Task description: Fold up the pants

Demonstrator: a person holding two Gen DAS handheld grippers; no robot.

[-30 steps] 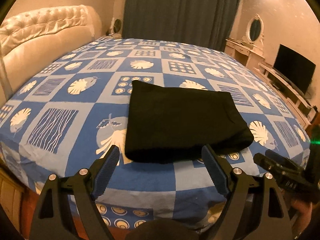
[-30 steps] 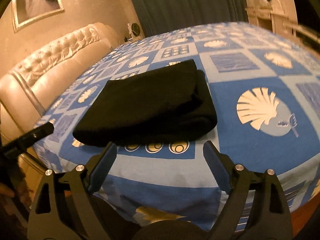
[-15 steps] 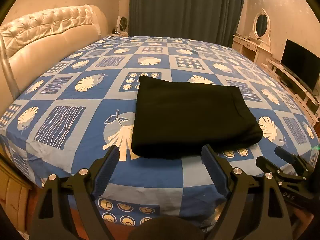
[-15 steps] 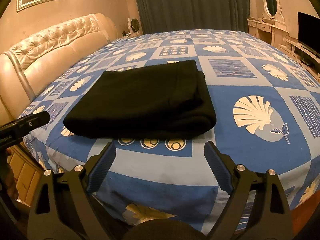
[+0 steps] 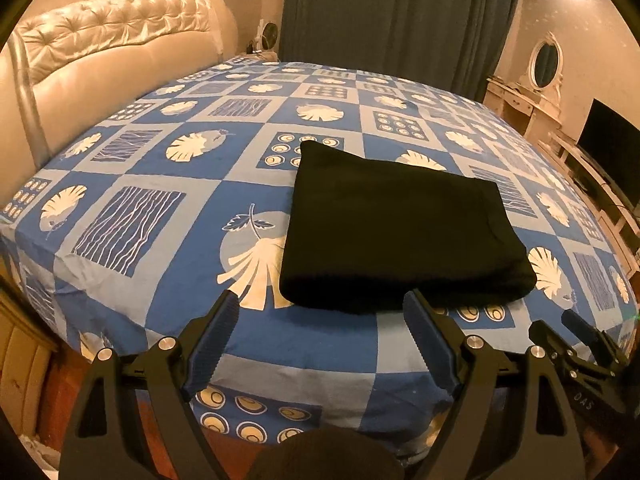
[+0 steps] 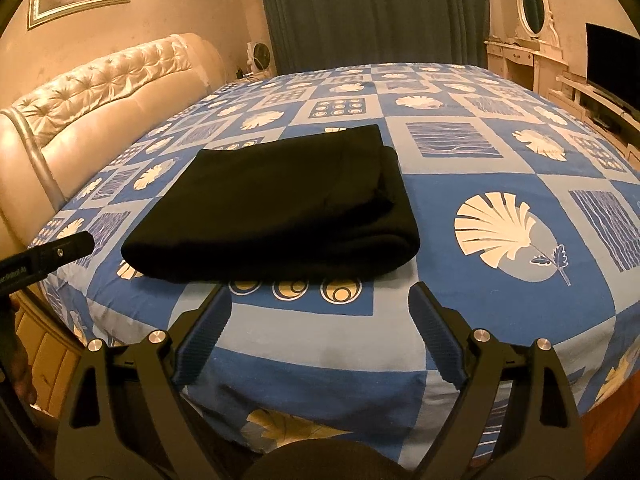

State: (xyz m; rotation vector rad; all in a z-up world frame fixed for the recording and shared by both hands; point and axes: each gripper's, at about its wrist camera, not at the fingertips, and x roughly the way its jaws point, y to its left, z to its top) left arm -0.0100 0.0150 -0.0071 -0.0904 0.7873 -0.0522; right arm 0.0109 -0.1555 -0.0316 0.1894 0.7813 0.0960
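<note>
The black pants (image 5: pixel 396 232) lie folded into a flat rectangle on the bed, near its front edge; they also show in the right wrist view (image 6: pixel 276 208). My left gripper (image 5: pixel 322 320) is open and empty, held just off the bed's front edge, short of the pants. My right gripper (image 6: pixel 320 308) is open and empty, also in front of the bed edge, below the pants' near fold. The right gripper's tip shows in the left wrist view (image 5: pixel 576 332), and the left gripper's tip in the right wrist view (image 6: pixel 60 252).
The bed has a blue patterned sheet (image 5: pixel 160 184) and a cream tufted headboard (image 5: pixel 100 52) on the left. A dark curtain (image 5: pixel 392 20) hangs behind. A dresser with an oval mirror (image 5: pixel 546 60) and a TV (image 6: pixel 612 64) stand on the right.
Both grippers have drawn back and risen a little from the bed edge, staying open. The folded pants have not moved.
</note>
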